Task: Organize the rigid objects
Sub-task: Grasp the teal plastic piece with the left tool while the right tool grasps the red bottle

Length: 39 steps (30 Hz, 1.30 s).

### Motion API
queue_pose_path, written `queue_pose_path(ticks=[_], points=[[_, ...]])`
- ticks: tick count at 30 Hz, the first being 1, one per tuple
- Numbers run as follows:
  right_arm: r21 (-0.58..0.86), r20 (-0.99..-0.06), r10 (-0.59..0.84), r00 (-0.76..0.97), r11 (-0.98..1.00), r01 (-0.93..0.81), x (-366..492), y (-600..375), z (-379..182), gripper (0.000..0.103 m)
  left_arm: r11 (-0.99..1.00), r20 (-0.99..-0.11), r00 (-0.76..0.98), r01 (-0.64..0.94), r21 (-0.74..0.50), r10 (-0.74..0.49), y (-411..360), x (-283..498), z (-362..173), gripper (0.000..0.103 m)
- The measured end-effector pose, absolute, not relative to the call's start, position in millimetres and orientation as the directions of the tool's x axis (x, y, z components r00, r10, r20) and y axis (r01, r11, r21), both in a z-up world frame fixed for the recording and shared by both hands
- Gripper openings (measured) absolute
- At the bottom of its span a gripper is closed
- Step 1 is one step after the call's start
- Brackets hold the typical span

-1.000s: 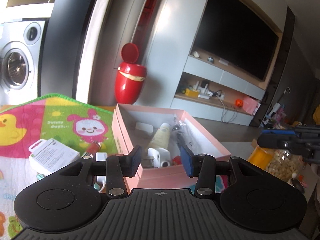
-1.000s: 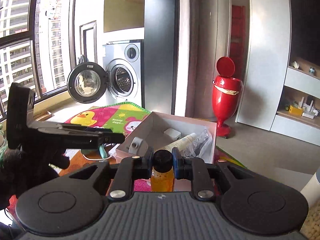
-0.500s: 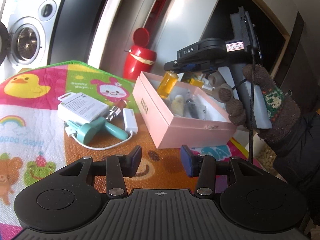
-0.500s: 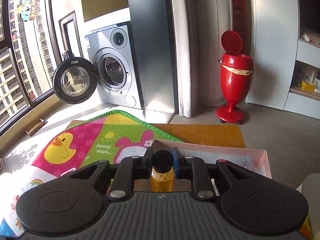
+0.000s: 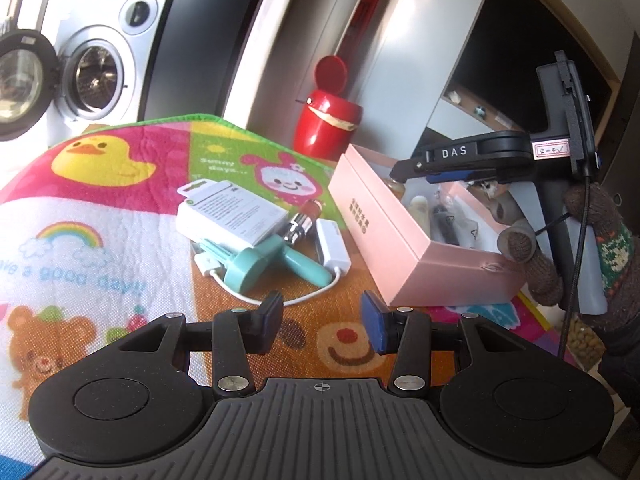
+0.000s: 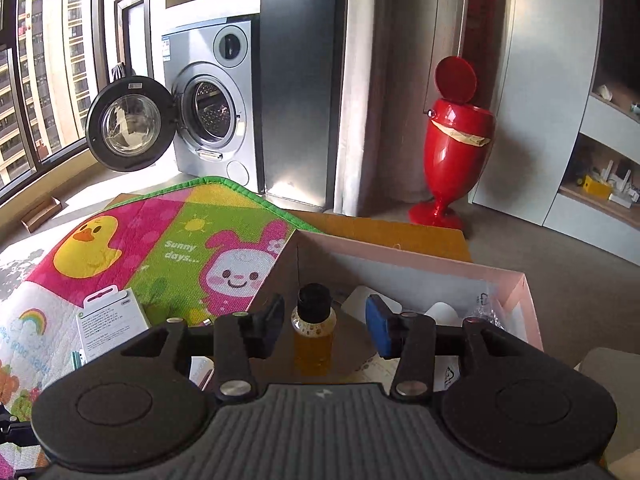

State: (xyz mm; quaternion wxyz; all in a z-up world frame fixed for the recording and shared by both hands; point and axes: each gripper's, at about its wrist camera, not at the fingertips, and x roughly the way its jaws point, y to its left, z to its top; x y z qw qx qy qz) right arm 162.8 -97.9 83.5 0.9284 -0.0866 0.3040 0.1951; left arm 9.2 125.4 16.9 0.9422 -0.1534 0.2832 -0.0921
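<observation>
left wrist: low over play mat, facing pink box | right wrist: close above same box | shared: box, mat

A silver washing machine stands by the window, its round door swung open toward the glass. Tower blocks show outside. To the right of the machine comes a tall dark panel, then a pale curtain. A glossy red bin on a pedestal foot stands on the grey floor, its round lid tipped up. Farther right, white cabinets hold open shelves with small items, and a dark television screen hangs above them.
</observation>
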Motion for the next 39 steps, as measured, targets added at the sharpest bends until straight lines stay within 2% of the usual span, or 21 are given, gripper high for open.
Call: queue_pose_path(ticks=[4, 7, 12, 16, 18, 20, 22, 27, 31, 34, 37, 39], points=[[-0.047, -0.557, 0.373, 0.742, 0.878, -0.476, 126, -100, 94, 0.045, 0.946, -0.497, 0.849, 0.011, -0.323, -0.179, 137, 15, 22, 0.047], [-0.041, -0.559, 0.424, 0.712, 0.844, -0.535, 100, -98, 95, 0.045, 0.961, -0.497, 0.858, -0.015, -0.277, -0.13, 142, 26, 26, 0.047], [-0.126, -0.563, 0.452, 0.691, 0.78, -0.613, 55, -94, 88, 0.046, 0.98, -0.56, 0.813, 0.062, -0.188, -0.159, 138, 57, 24, 0.047], [-0.139, -0.582, 0.465, 0.667, 0.751, -0.645, 38, -96, 85, 0.05, 0.986, -0.584, 0.794, 0.114, -0.125, -0.165, 130, 67, 20, 0.047], [-0.138, -0.589, 0.464, 0.662, 0.749, -0.648, 36, -96, 84, 0.05, 0.984, -0.589, 0.789, 0.132, -0.116, -0.175, 127, 66, 17, 0.043], [-0.129, -0.595, 0.464, 0.657, 0.751, -0.647, 36, -94, 83, 0.05, 0.985, -0.592, 0.787, 0.142, -0.099, -0.173, 123, 59, 17, 0.029], [-0.114, -0.601, 0.465, 0.65, 0.755, -0.646, 38, -91, 83, 0.05, 0.984, -0.595, 0.784, 0.154, -0.089, -0.177, 122, 47, 16, 0.021], [-0.109, -0.61, 0.468, 0.64, 0.75, -0.652, 40, -80, 81, 0.05, 0.983, -0.583, 0.792, 0.157, -0.095, -0.183, 130, 4, 15, 0.021], [-0.108, -0.629, 0.471, 0.619, 0.736, -0.669, 52, -60, 86, 0.05, 0.986, -0.564, 0.81, 0.099, -0.138, -0.16, 150, -25, 14, 0.021], [-0.111, -0.673, 0.435, 0.599, 0.741, -0.663, 80, -33, 93, 0.05, 0.983, -0.542, 0.831, 0.034, -0.182, -0.129, 167, -31, 11, 0.021], [-0.098, -0.722, 0.371, 0.583, 0.78, -0.618, 124, -9, 98, 0.049, 0.964, -0.519, 0.84, 0.019, -0.267, -0.16, 180, -32, 7, 0.023], [-0.082, -0.763, 0.327, 0.558, 0.808, -0.584, 159, 4, 96, 0.044, 0.957, -0.514, 0.84, 0.021, -0.288, -0.173, 183, -32, 7, 0.023]])
